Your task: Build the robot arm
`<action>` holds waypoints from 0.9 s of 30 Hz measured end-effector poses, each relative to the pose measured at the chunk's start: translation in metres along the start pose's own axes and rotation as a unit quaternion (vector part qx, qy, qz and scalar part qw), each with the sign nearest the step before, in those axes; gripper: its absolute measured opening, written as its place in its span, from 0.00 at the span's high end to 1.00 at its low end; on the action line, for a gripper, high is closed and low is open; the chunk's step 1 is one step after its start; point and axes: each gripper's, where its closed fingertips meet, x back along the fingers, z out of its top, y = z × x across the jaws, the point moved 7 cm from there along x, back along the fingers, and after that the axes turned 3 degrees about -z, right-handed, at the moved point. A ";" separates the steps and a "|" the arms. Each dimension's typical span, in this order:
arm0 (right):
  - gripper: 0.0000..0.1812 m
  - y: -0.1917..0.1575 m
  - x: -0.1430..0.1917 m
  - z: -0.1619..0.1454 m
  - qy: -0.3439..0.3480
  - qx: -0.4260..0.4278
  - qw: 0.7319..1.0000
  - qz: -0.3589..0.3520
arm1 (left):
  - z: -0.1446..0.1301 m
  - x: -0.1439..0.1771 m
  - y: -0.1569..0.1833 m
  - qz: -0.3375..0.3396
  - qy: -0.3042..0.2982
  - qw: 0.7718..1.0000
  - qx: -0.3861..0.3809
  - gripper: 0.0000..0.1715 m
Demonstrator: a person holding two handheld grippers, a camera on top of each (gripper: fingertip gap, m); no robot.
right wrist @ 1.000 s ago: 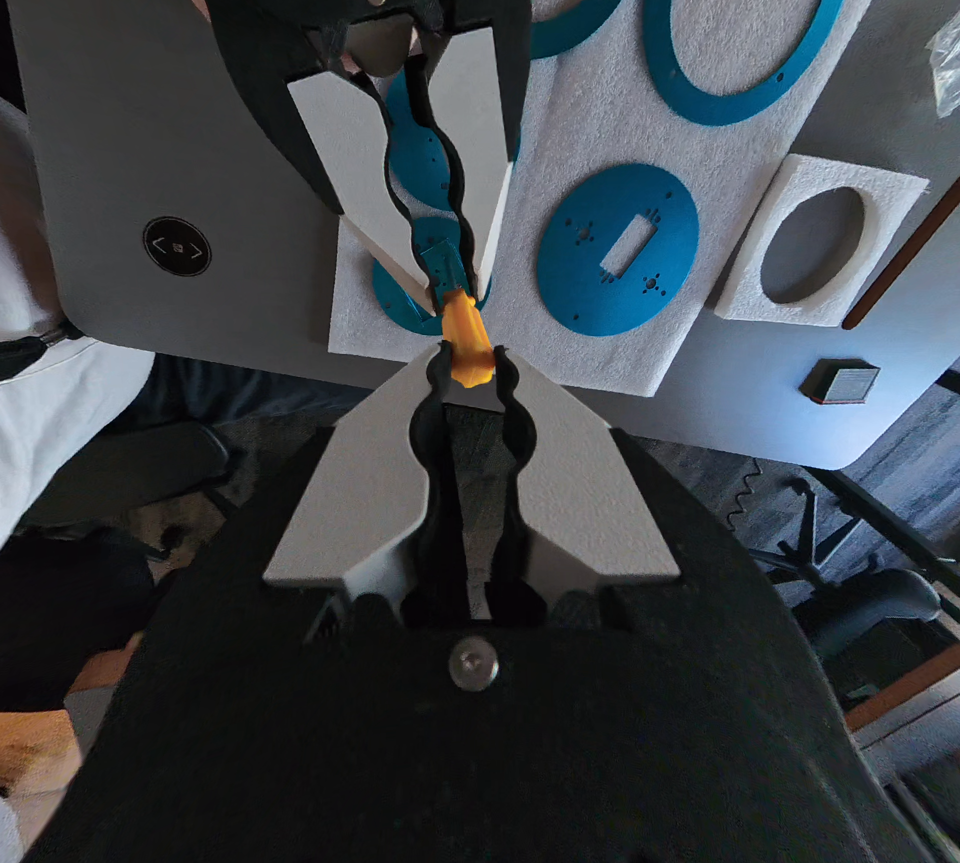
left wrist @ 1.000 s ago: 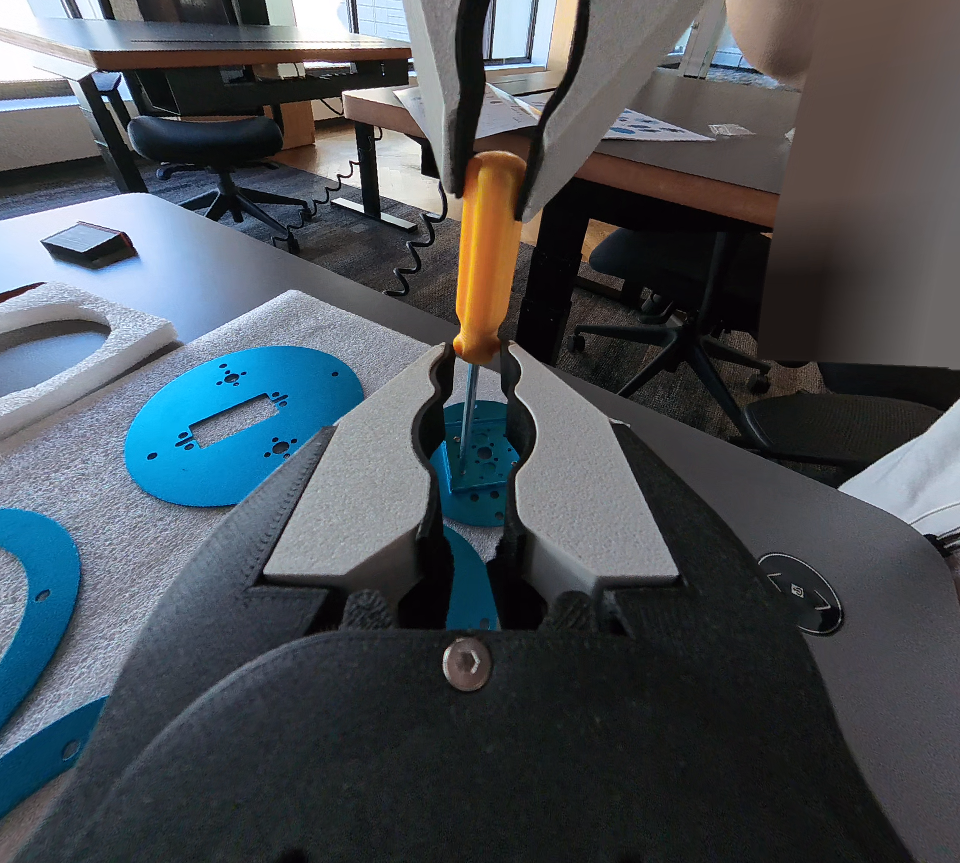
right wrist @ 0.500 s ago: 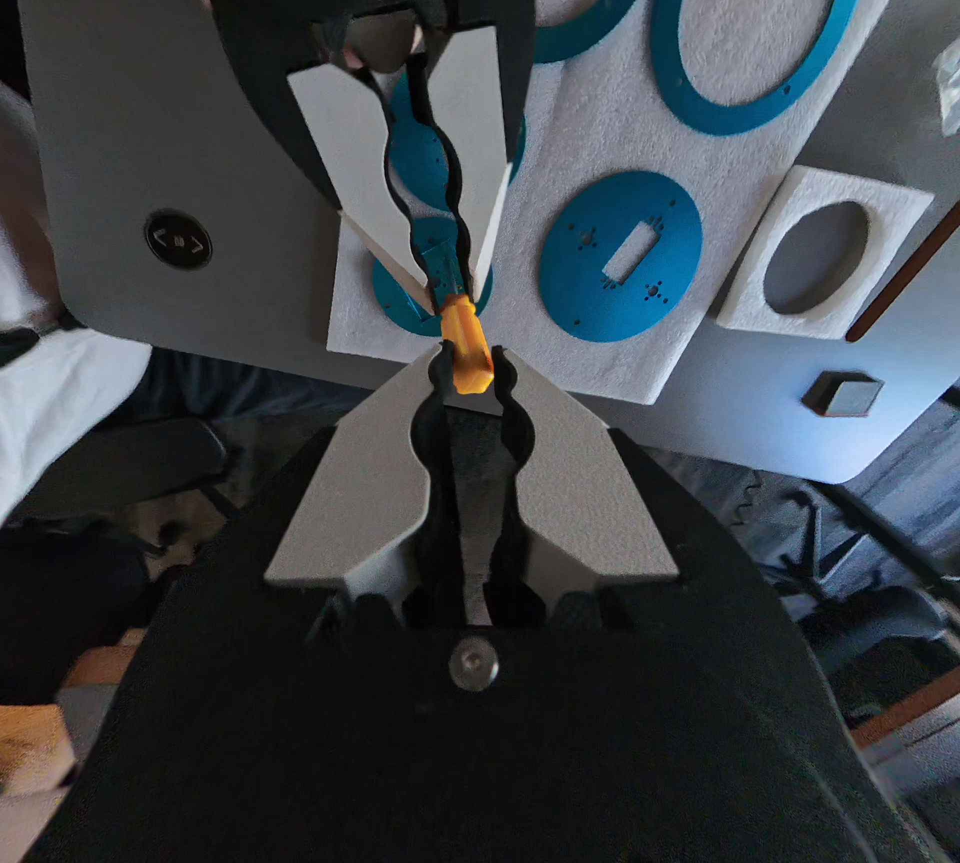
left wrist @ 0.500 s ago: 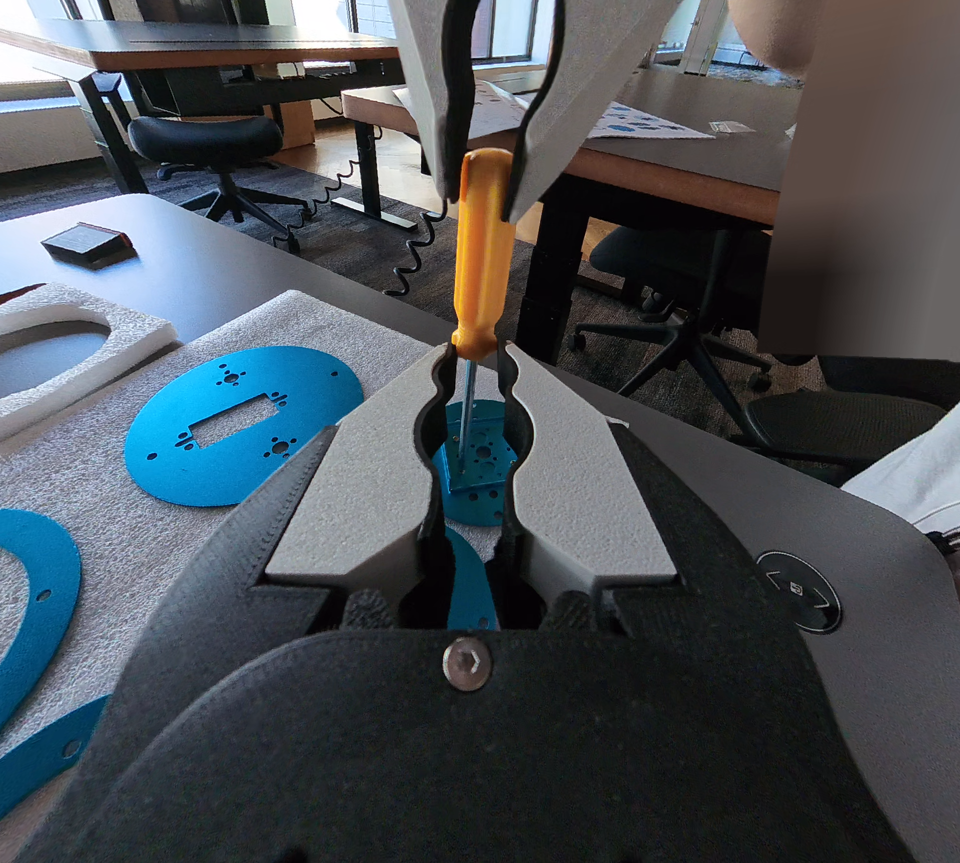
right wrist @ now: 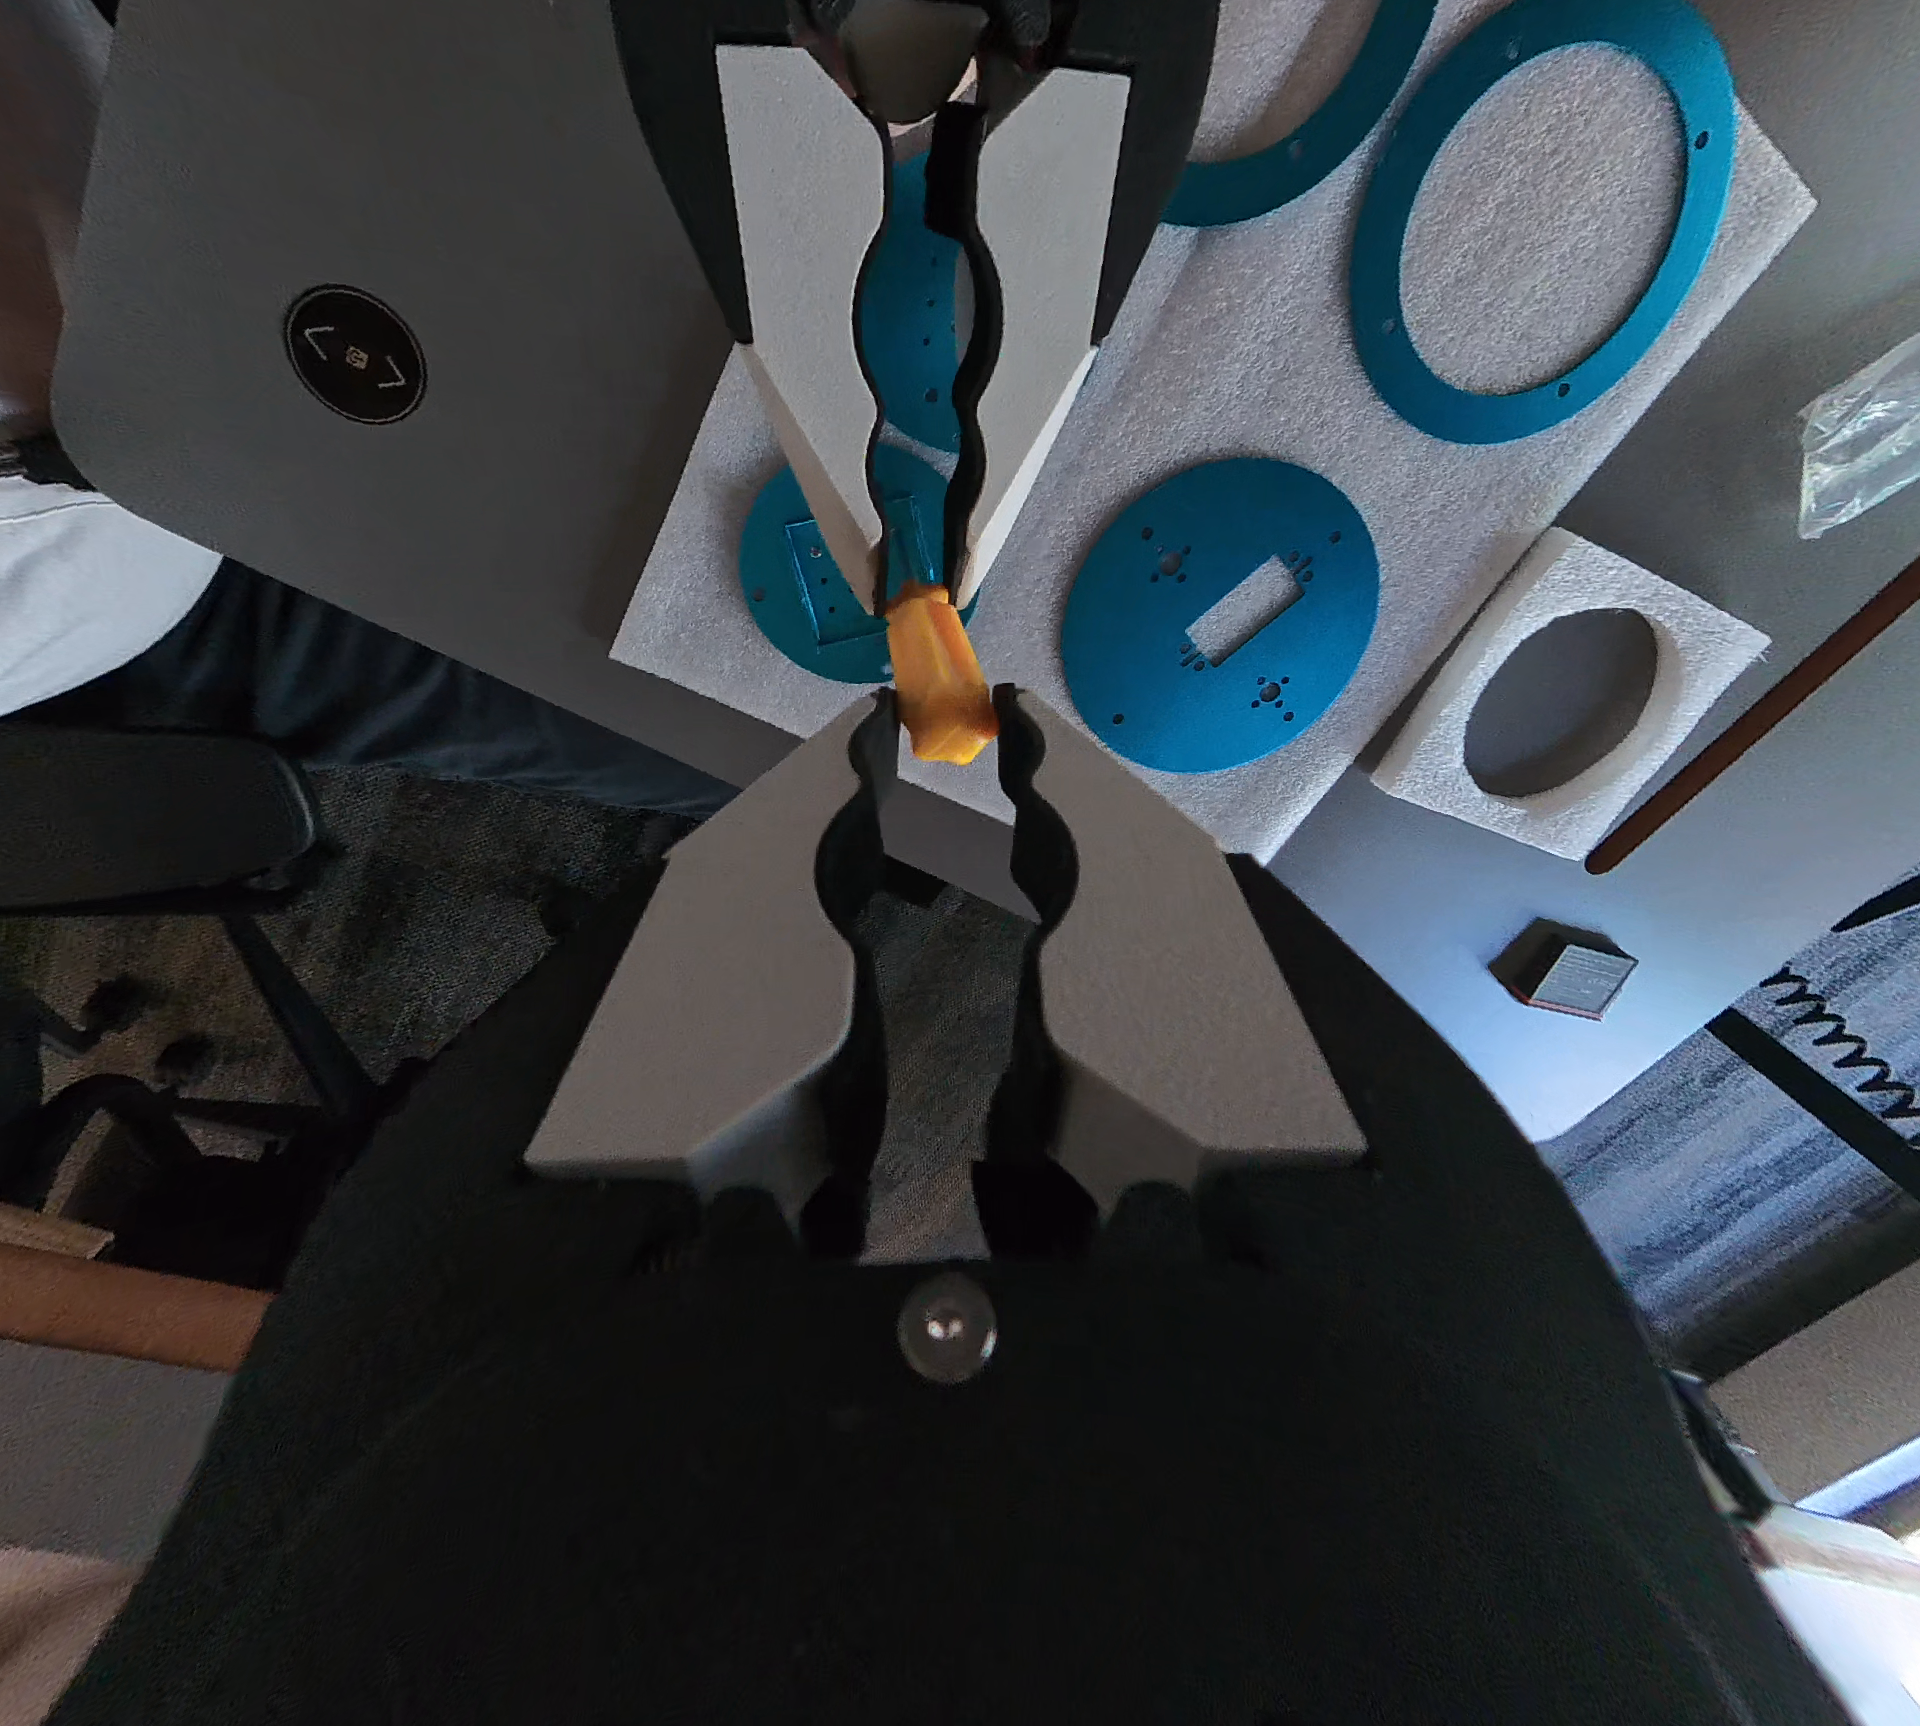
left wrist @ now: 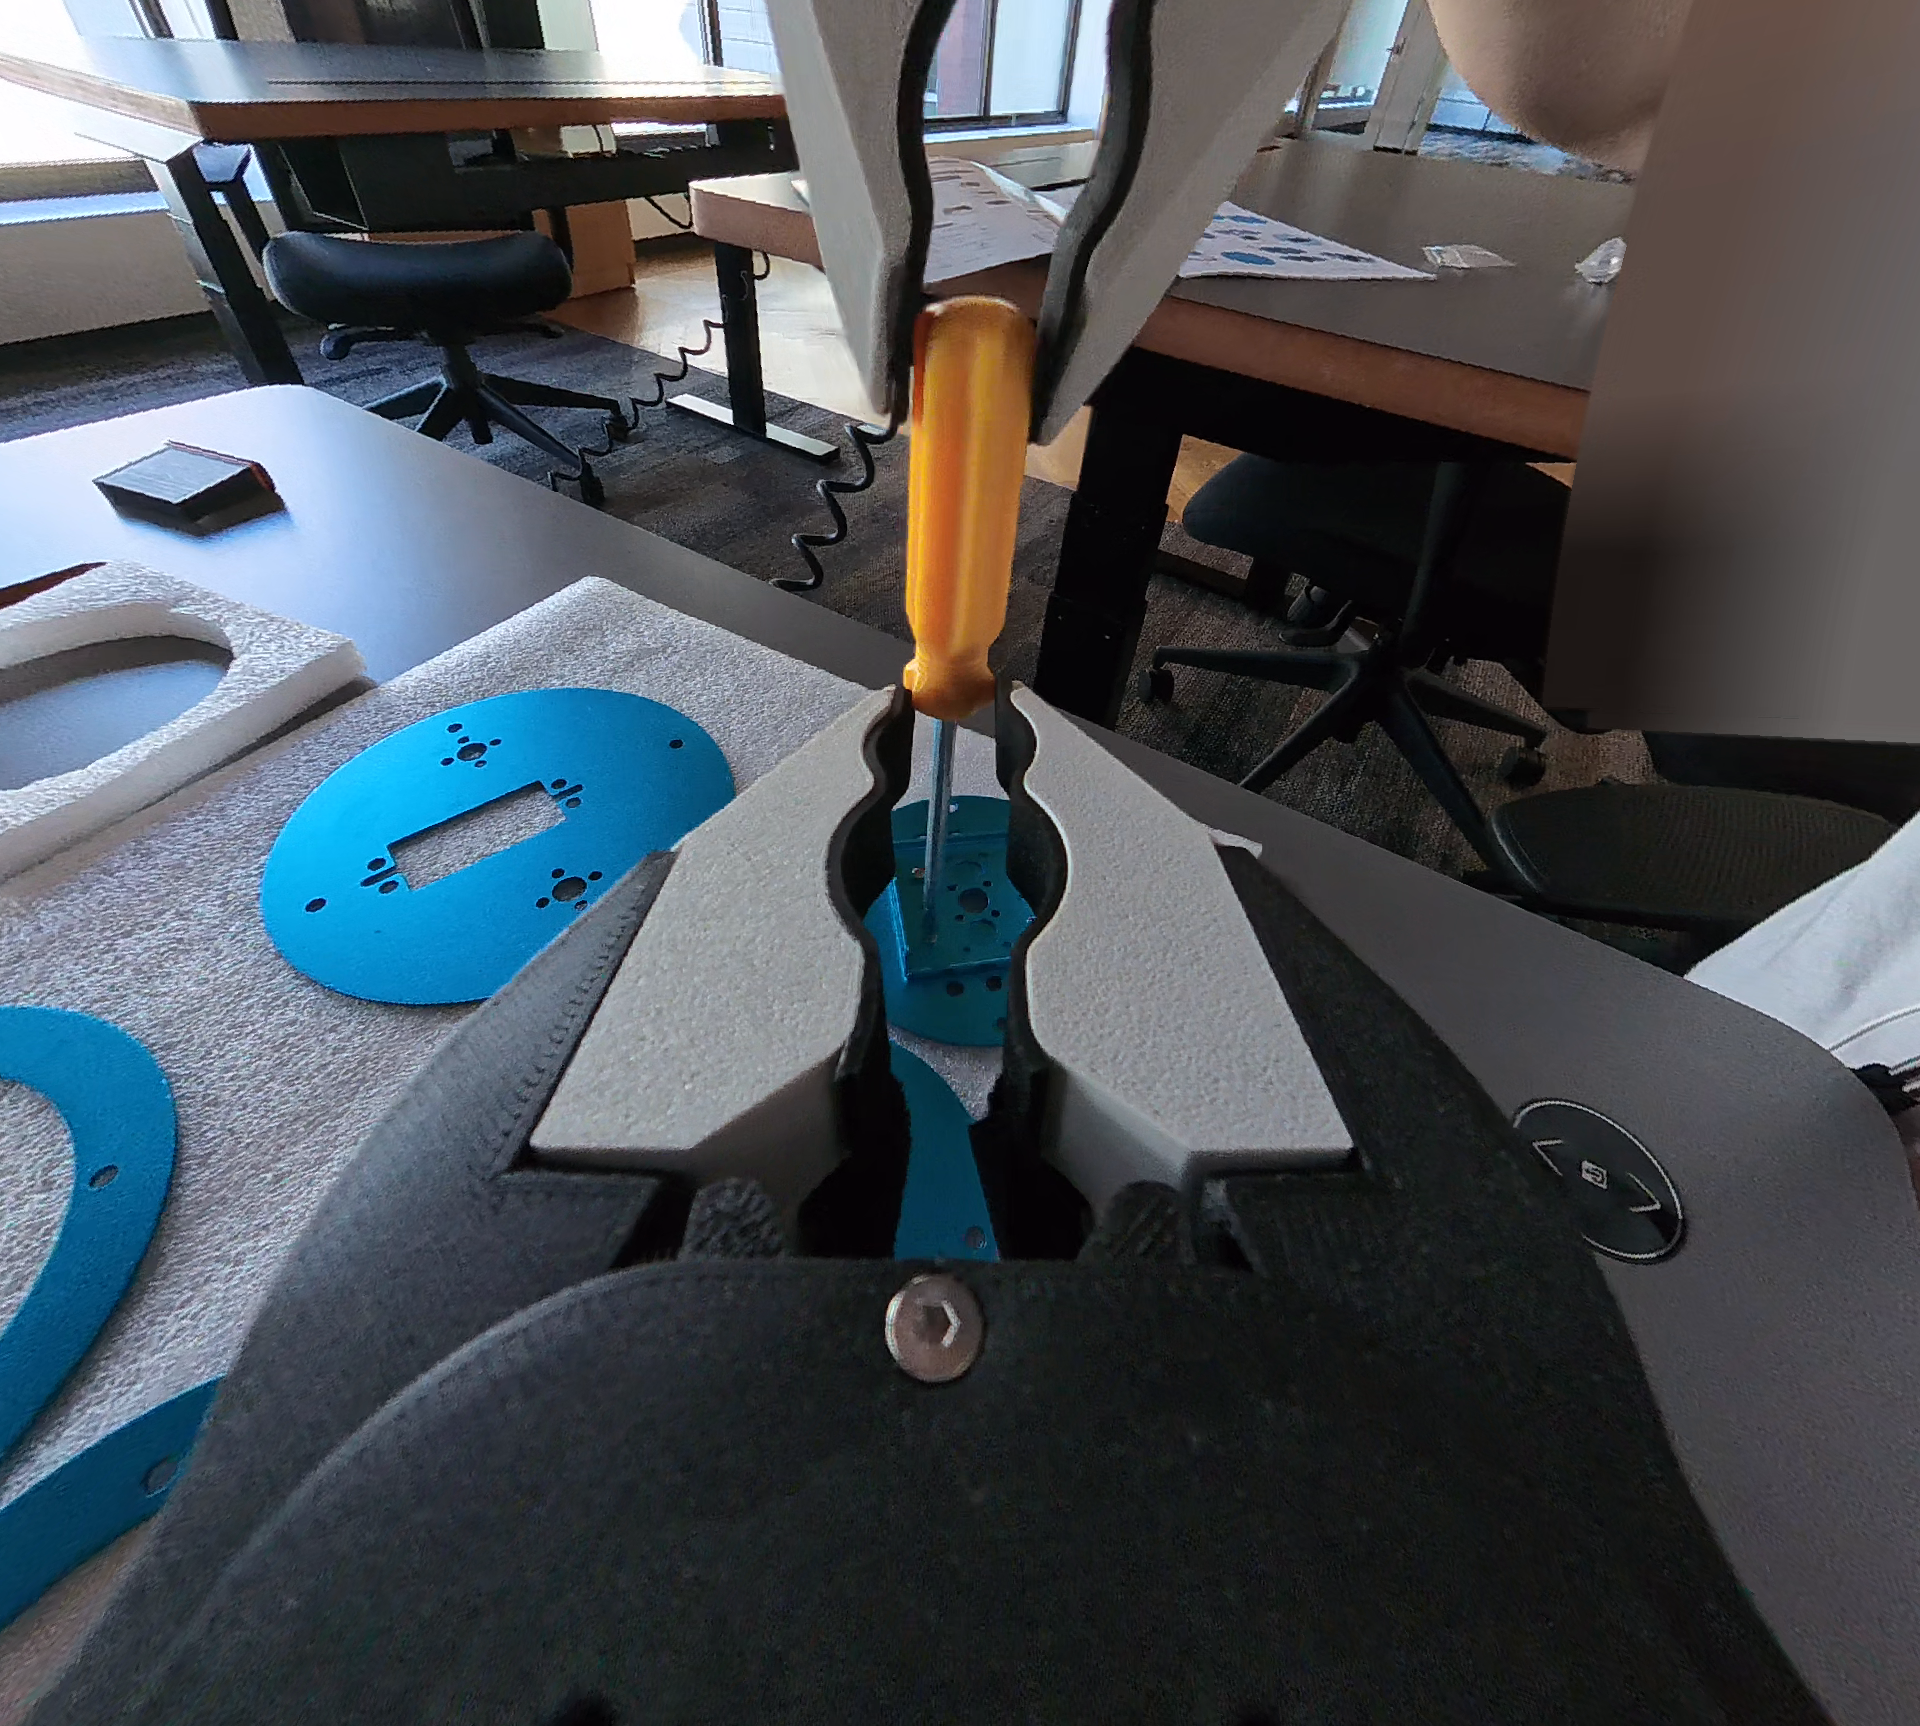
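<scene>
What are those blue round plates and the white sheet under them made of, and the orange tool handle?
Blue plates: thin and flat with a matte, even colour and crisp drilled holes, probably coated or anodised metal. White sheet: soft, grainy texture, likely packing foam. Orange handle: glossy, slightly translucent, so probably hard plastic.

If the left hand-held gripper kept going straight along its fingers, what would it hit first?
Most likely the screwdriver: its metal shaft stands just past the left hand-held gripper, tip down on the small blue bracket. The right hand-held gripper pinches the orange handle from above. Depth is hard to judge here.
</scene>
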 end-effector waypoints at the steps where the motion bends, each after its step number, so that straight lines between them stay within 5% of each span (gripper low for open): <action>1: 0.91 0.000 0.000 -0.001 -0.007 -0.014 1.000 0.006 | 0.000 0.000 0.000 -0.001 0.000 1.000 0.001 0.92; 9: 0.91 0.002 0.000 -0.004 -0.051 -0.199 0.978 0.024 | 0.001 -0.004 0.000 0.006 0.002 1.000 -0.003 0.92; 13: 0.84 -0.001 -0.003 -0.003 -0.047 -0.087 0.995 -0.009 | 0.001 -0.002 0.000 0.007 0.004 1.000 -0.001 0.92; 15: 0.90 -0.003 -0.005 -0.005 -0.054 -0.045 0.997 -0.020 | 0.001 -0.002 0.000 0.006 0.004 1.000 0.000 0.92; 21: 0.85 0.000 -0.003 0.000 -0.028 -0.042 0.998 -0.028 | 0.001 0.000 -0.001 0.005 0.004 1.000 -0.002 0.92; 27: 0.90 -0.003 -0.003 0.000 -0.039 -0.063 0.997 -0.008 | 0.001 -0.001 0.000 0.003 0.003 1.000 -0.003 0.92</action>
